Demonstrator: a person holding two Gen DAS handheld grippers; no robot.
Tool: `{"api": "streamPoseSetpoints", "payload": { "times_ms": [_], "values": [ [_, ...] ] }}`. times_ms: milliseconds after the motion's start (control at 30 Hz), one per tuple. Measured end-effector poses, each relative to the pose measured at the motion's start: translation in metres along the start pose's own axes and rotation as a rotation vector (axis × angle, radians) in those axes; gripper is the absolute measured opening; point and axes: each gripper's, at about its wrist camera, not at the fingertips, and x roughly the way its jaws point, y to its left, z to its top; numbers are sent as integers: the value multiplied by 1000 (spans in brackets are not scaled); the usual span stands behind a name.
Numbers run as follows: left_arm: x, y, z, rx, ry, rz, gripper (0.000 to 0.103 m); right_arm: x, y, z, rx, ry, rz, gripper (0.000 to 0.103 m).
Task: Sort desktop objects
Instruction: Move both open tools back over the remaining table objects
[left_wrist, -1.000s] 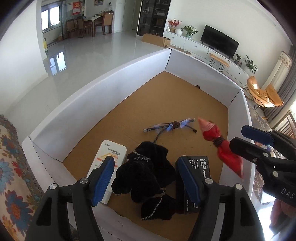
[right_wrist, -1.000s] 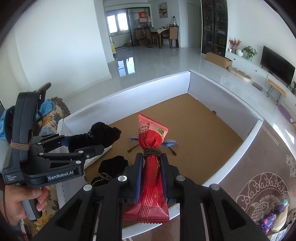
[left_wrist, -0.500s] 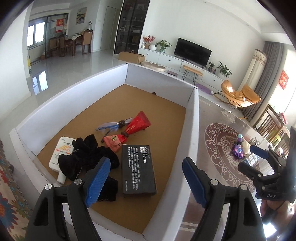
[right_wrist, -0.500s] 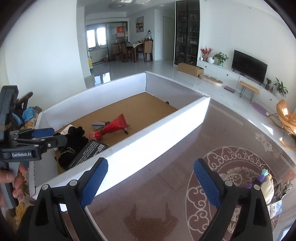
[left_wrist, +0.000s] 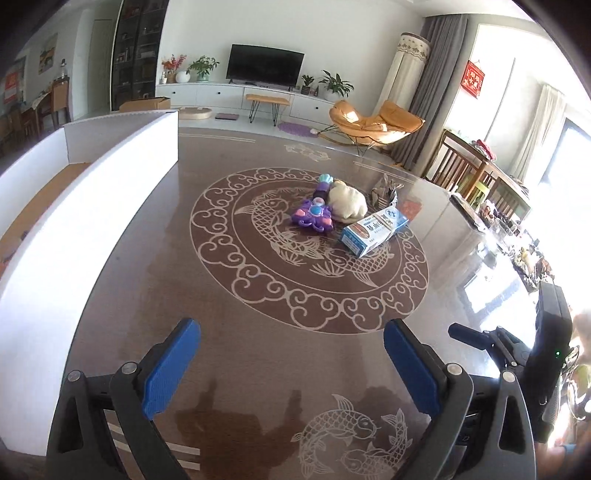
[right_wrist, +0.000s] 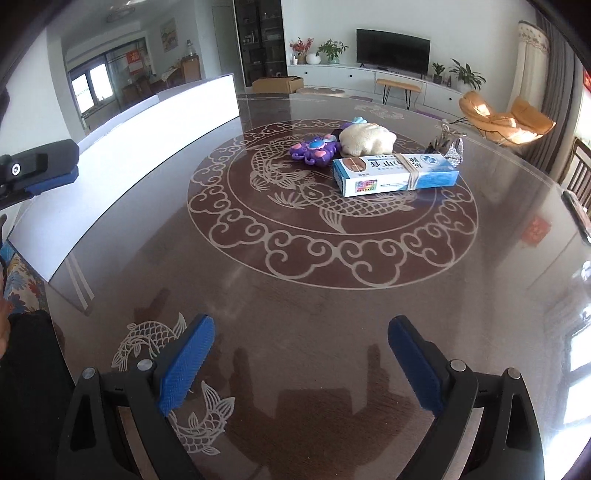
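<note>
left hand-held gripper (left_wrist: 291, 363) opening, right hand-held gripper (right_wrist: 299, 363) wide, both empty; box (left_wrist: 22, 206) floor only in left view

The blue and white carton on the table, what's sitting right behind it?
Behind the carton lie a cream plush lump, a purple toy and something silvery. What the plush hides is not visible.

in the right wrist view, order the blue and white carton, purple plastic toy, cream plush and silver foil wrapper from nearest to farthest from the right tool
1. Blue and white carton, right of centre on the table, nearest the right tool.
2. Purple plastic toy, behind the carton's left end.
3. Cream plush, just behind the toy, at the carton's far side.
4. Silver foil wrapper, far right; too close to the plush to rank firmly.
</note>
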Motion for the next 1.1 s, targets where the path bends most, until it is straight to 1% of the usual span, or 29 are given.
{"api": "streamPoseSetpoints", "payload": {
  "times_ms": [33,100,167,233,367,467,600,667,767,867,1100],
  "values": [
    [11,-2,-4,-11,19,-11,101,-5,-5,-3,2,-13,-17,95],
    [30,-5,-11,-20,54,-10,101,-15,-13,-7,0,-39,-61,95],
    [47,-7,-19,-11,80,6,101,-24,-28,-9,3,-63,-106,95],
    [59,-8,-23,-5,105,27,101,-30,-43,-12,10,-70,-148,95],
    [57,-7,-24,10,83,31,101,-29,-73,-19,61,-35,-208,96],
    [59,-3,-24,4,74,55,101,-21,-88,-22,118,-12,-215,96],
    [58,-2,-25,4,67,63,101,-6,-96,-26,162,24,-210,95],
    [59,-5,-25,21,69,80,101,-4,-96,-25,164,31,-225,95],
    [62,-12,-26,58,80,123,101,-4,-96,-27,173,33,-222,96],
    [65,-16,-27,85,93,151,102,-2,-100,-28,198,40,-223,100],
    [64,-15,-27,86,95,150,103,-3,-100,-28,207,45,-229,103]
  ]
}}
